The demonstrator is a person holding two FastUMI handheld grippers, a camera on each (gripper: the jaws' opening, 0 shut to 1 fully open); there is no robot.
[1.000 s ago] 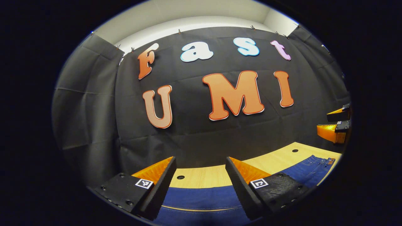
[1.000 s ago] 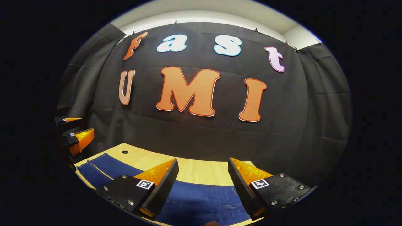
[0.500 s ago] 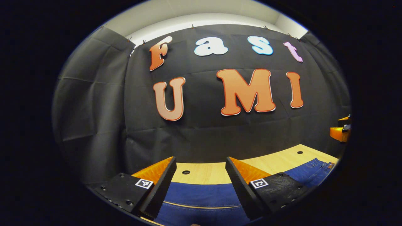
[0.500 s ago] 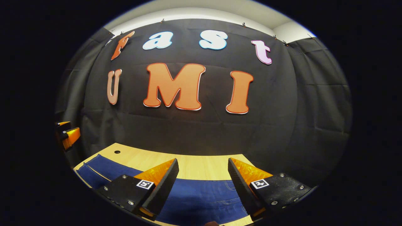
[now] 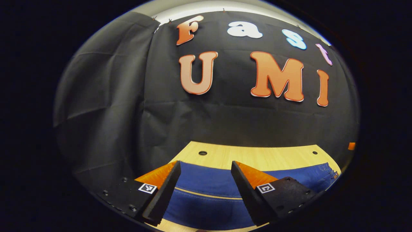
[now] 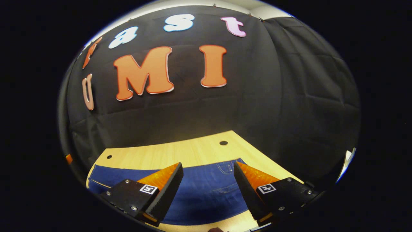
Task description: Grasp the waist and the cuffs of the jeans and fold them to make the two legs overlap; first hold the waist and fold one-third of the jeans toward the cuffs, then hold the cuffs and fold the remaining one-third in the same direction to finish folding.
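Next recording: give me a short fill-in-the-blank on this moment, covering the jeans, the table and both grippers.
1. The jeans lie spread flat on a ____ table.
2. The left gripper has its two fingers ____, with denim showing in the gap.
3. In the right gripper view, the right gripper holds ____ between its fingers.
4. The round hole is in the ____.

Missing words: wooden; open; nothing; table

Dim, sharp, edges fisheye-warped
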